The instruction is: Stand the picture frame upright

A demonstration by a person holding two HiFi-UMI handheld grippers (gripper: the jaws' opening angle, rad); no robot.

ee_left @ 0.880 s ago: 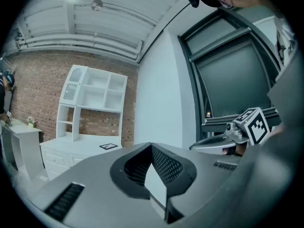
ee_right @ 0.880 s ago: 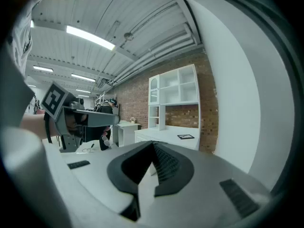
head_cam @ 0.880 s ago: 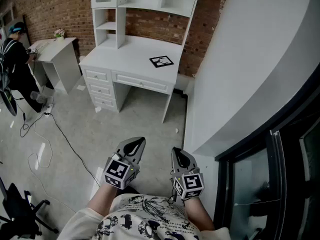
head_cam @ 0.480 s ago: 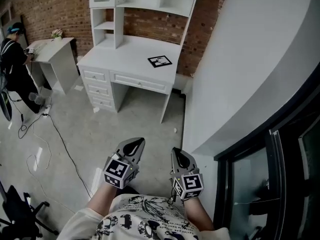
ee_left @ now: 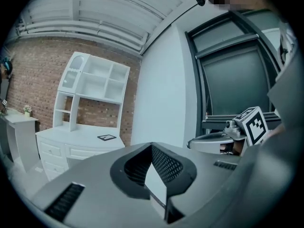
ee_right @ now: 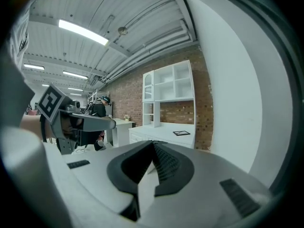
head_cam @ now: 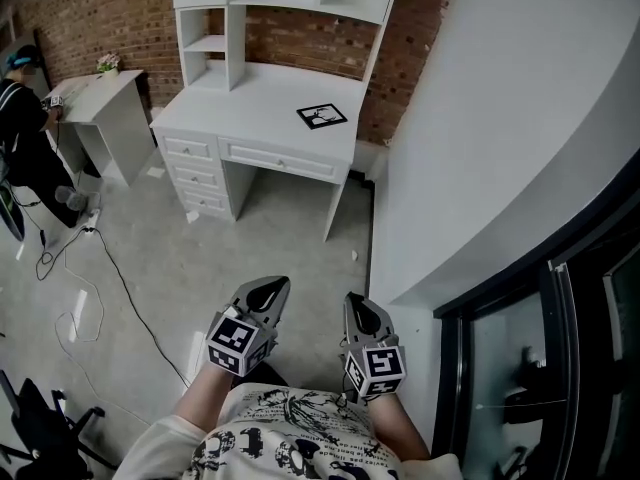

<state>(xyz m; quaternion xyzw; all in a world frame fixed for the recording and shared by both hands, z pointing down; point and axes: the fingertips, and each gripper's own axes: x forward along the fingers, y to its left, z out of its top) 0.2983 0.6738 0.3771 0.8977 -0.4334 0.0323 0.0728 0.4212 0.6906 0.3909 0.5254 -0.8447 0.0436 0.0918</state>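
Black picture frame (head_cam: 322, 116) still lay flat at twelve o'clock; left gripper (head_cam: 269, 288) and right gripper (head_cam: 358, 304) stayed clenched empty, task unstarted.

Bright, even ceiling light; tool views bulge, dark at corners.

From where I stand, the picture frame (head_cam: 322, 117) has a black border around a white sheet with a dark drawing. The desk (head_cam: 240, 103) is plain white. The brick wall (head_cam: 300, 43) is reddish brown with pale mortar lines, and the floor (head_cam: 150, 248) is mottled grey. The left gripper (head_cam: 268, 288) and right gripper (head_cam: 358, 306) are grey, each with black-and-white square markers. The person's shirt (head_cam: 290, 438) is cream with black print.
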